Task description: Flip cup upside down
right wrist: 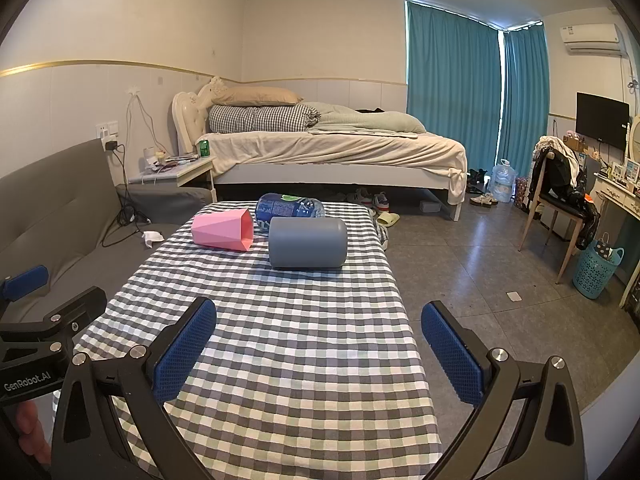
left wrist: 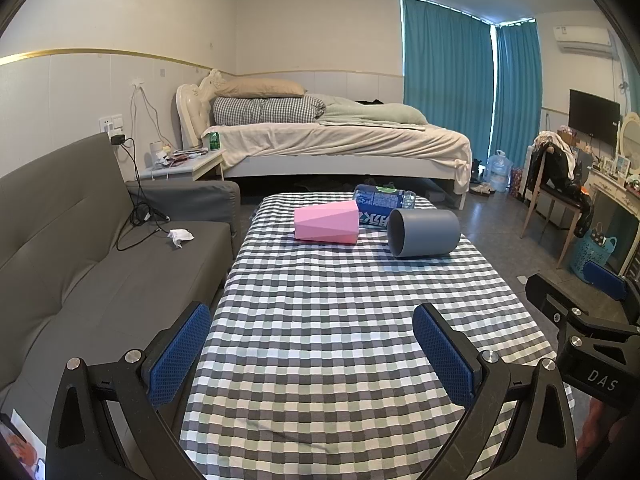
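A grey cup (left wrist: 426, 233) lies on its side at the far end of the checked table (left wrist: 340, 320), its mouth to the left. It also shows in the right wrist view (right wrist: 307, 242). A pink faceted cup (left wrist: 327, 221) lies on its side just left of it, seen too in the right wrist view (right wrist: 224, 229). My left gripper (left wrist: 312, 354) is open and empty over the near part of the table. My right gripper (right wrist: 320, 354) is open and empty, over the table's near right edge (right wrist: 412, 340). Both are well short of the cups.
A blue-labelled plastic bottle (left wrist: 380, 202) lies behind the cups. A grey sofa (left wrist: 80, 248) runs along the table's left side. A bed (left wrist: 340, 140) stands beyond. A chair (right wrist: 556, 196) and a blue basket (right wrist: 598, 264) stand on the tiled floor to the right.
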Available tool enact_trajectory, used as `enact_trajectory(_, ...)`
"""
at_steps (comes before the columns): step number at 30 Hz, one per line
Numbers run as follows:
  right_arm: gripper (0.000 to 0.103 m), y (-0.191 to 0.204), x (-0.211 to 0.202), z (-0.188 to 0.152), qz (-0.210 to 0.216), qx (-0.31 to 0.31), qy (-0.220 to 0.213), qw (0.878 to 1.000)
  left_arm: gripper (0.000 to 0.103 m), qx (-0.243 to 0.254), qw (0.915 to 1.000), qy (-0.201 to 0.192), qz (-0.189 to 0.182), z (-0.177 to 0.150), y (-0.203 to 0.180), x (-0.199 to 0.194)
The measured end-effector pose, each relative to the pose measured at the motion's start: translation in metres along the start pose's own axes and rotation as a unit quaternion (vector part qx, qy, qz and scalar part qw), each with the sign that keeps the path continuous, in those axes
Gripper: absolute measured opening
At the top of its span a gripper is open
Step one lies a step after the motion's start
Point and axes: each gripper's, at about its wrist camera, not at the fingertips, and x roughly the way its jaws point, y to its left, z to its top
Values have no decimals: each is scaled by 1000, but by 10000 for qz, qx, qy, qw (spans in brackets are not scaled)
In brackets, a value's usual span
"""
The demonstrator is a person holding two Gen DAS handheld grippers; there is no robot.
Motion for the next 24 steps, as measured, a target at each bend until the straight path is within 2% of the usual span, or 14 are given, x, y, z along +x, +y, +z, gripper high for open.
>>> enact_trajectory(24, 103, 1, 0, -1, 2, -4, -8, 10000, 103, 4, 10000, 5, 4, -1, 4, 0)
